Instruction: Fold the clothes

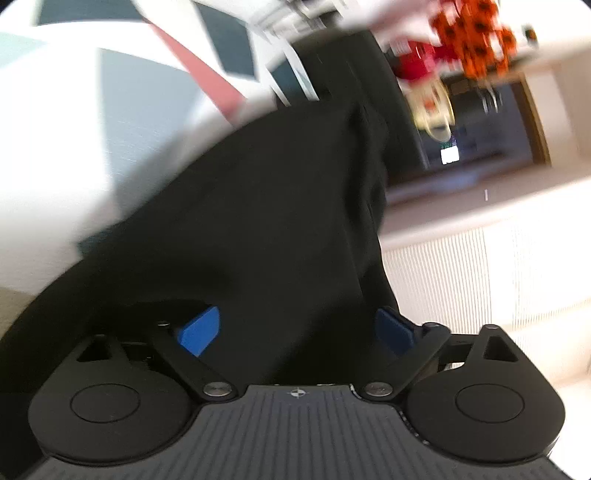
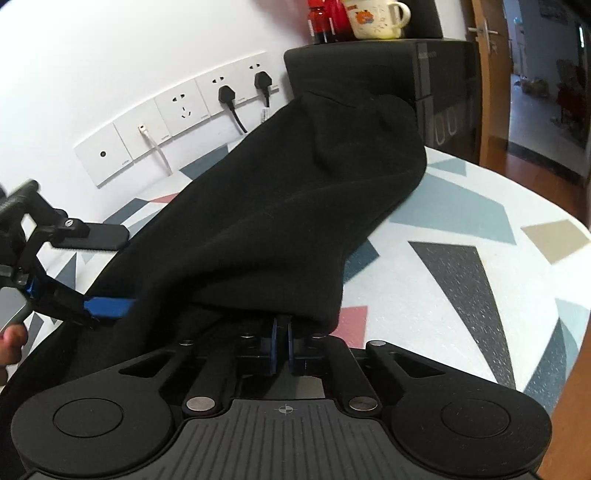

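A black garment lies bunched in a long heap across the patterned table. My right gripper is at its near edge, blue pads pressed together, with the cloth's hem draped over the fingertips and hiding them. My left gripper comes in from the left with its jaws spread wide, its lower blue pad against the garment's side. The left wrist view is blurred. There the black garment fills the space between the wide-apart blue pads of the left gripper, which do not press on it.
Wall sockets with two black plugs run behind the table. A black box at the back carries a mug and red bottles. The table's rounded edge falls off at the right, towards a doorway. A hand shows at the left.
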The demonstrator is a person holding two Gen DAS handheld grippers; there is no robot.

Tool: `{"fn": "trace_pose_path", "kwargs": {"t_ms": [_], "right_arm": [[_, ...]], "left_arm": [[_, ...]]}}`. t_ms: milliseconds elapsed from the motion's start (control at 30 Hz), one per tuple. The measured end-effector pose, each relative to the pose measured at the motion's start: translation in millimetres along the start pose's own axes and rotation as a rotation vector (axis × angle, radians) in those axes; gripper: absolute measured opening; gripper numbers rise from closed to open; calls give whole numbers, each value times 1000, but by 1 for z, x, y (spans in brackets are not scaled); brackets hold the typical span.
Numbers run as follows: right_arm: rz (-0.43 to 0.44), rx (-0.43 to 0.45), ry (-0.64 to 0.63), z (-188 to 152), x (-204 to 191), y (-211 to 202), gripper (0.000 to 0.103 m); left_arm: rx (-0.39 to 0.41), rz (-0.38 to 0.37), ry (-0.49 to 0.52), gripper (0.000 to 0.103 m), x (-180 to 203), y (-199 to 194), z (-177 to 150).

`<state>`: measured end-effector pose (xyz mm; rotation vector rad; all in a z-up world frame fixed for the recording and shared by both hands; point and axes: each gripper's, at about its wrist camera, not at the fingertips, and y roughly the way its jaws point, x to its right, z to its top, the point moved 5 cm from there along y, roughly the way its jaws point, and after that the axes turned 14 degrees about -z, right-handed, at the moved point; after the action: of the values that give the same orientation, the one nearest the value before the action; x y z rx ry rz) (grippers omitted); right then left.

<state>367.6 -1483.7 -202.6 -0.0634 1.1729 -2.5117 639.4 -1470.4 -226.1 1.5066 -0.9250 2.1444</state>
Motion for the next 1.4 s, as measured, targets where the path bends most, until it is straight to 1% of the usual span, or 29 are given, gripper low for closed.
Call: {"fn": "trace_pose_path", "kwargs": {"t_ms": [33,100,133,200,233,300,333,367,433,533,567,633,667,700,733,767,800,867,933,967,1000,1033,1067,1100,1133,1200,1267,1333,1400], "right_arm": [[-17,5,-11,1,-3,0,9],[-57,20,-41,4,-11,1,29],[-66,25,-61,5,-16,3,32],[-84,30,-101,7,-26,8,33],[-95,28,-110,7,-29,11,29],[-94,38,-104,6,-30,13,15],[-90,46,-95,5,-27,10,10],[-86,55,-83,4,-24,6,9],[-78,71,-61,1,-13,-8,2],[-70,76,16,-14,18,-29,1],[-71,68,49,-21,28,-33,0],[-170,53,118,-36,54,-36,0],[-205,31,189,-44,74,-35,0],[-221,8,260,-51,92,-36,0],[-209,6,287,-54,103,-40,0],[-190,13,238,-54,104,-45,0],[-181,19,161,-53,99,-48,0],[-133,52,56,-47,81,-52,6],[-94,80,9,-38,62,-47,25],[-77,92,-12,-33,52,-44,28],[-67,97,-38,-29,43,-38,28],[-67,95,-73,-26,35,-30,31],[-82,85,-113,-22,28,-20,34],[-98,79,-140,-18,23,-12,39],[-113,74,-162,-14,19,-4,40],[-88,95,-111,-3,21,-1,40],[-9,110,13,13,28,-3,40],[26,87,119,25,36,2,40],[48,56,220,28,43,5,41]], "left_arm": [[5,20,10,87,0,1,-1],[7,79,60,87,8,8,-3],[11,121,77,87,13,13,-3],[30,199,100,87,20,20,-3],[38,240,116,87,24,24,-4],[32,318,173,87,32,33,-5],[23,352,204,87,32,36,-5],[15,381,230,87,33,38,-7],[3,430,272,87,35,45,-9],[-16,485,306,88,39,54,-10],[-20,498,311,88,39,56,-10],[-27,512,314,89,40,58,-9],[-31,510,317,91,40,59,-9],[-34,509,320,94,40,61,-8],[-37,507,322,95,40,63,-8],[-38,514,324,96,40,65,-8],[-38,522,326,98,41,66,-9],[-39,537,330,98,43,70,-10],[-42,553,324,98,44,72,-10],[-49,556,321,98,44,72,-9],[-57,557,319,96,44,71,-9],[-63,561,315,95,44,69,-8],[-69,565,311,91,44,67,-8],[-71,565,304,88,44,64,-8],[-69,560,299,88,43,60,-7],[-64,548,288,87,41,55,-7],[-59,543,281,87,40,54,-6],[-58,558,284,87,41,56,-7],[-58,565,296,88,41,58,-7]]}}
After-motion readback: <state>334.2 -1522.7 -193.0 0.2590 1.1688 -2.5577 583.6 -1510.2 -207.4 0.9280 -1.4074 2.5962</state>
